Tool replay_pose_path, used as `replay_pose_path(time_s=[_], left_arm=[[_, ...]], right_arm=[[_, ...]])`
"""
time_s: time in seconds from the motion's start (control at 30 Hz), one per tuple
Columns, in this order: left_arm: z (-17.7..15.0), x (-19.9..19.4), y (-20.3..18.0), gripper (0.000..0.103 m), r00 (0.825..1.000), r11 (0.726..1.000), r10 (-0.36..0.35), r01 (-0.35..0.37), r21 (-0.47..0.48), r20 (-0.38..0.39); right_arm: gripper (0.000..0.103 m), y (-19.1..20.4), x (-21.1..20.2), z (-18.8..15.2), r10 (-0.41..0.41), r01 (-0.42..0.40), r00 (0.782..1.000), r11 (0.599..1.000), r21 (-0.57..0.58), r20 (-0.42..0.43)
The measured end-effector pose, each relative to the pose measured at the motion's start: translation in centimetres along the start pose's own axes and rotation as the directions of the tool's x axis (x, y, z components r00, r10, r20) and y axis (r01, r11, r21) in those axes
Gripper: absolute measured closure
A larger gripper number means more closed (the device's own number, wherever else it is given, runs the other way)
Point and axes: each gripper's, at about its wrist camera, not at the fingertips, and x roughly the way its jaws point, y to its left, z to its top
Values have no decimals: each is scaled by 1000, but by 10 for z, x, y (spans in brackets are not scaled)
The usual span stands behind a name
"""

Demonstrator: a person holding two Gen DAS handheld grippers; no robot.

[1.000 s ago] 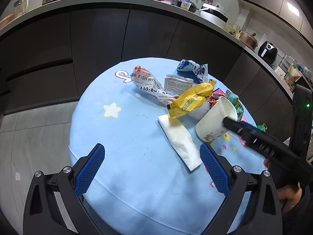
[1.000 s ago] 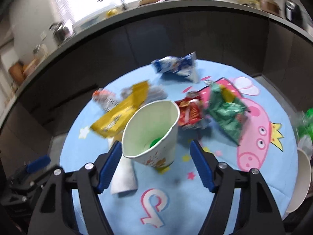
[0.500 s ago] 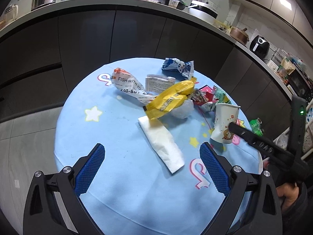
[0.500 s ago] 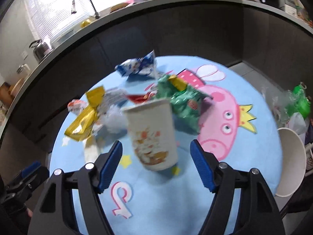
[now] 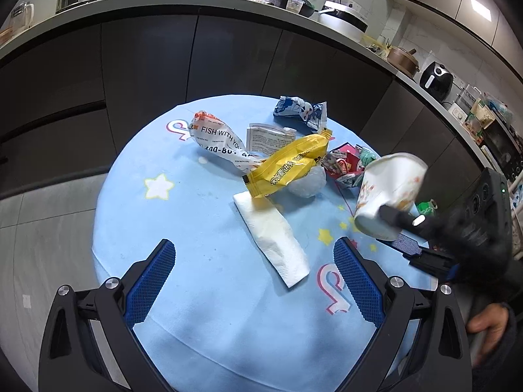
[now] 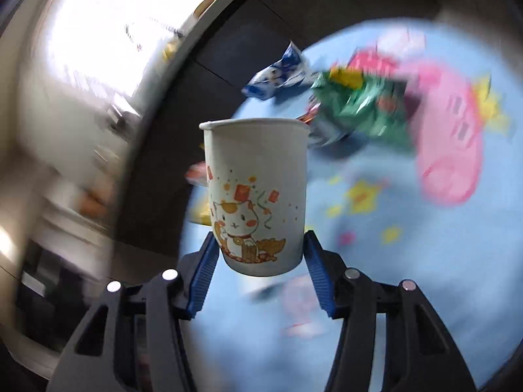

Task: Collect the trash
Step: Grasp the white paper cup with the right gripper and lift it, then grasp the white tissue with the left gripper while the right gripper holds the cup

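A white paper cup with a cat print sits between the blue pads of my right gripper; its jaws are closing and press on the cup's base. In the left wrist view the same cup hangs tilted above the right edge of the round blue table, held by the right gripper. My left gripper stands open over the near part of the table, above a white napkin. Further back lie a yellow wrapper, a white printed bag, a blue wrapper and red and green wrappers.
Dark cabinets under a cluttered counter curve behind the table. A person's hand grips the right tool at lower right. Something green shows past the table's right edge. The right wrist view is motion-blurred around the cup.
The cup went from tipped to upright on the table, and is now lifted off it in the right gripper, whose jaws have narrowed onto its base. The left gripper stayed open.
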Motion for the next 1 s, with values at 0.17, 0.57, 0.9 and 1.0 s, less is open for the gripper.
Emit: replay_pose_path(time_s=[0.17,0.57,0.9,1.0], left_arm=[[-2,-3,-6,10,1000,1000,-12,12,12,2],[-4,10,-9,10,1000,1000,-19,20,13,-17],[-12,68,-22,29,992,1000,1,2,25,-123],[-12,78,-25,38,989,999,27,-22,36,-143]], right_arm=[[49,-31,-5,-2,261,-254,965,898,358,29],[49,-47,-5,-19,365,-331,929,743,581,62],[48,-51,-14,-19,365,-336,929,758,559,64],[48,-50,-17,-18,351,-325,935,777,539,58]])
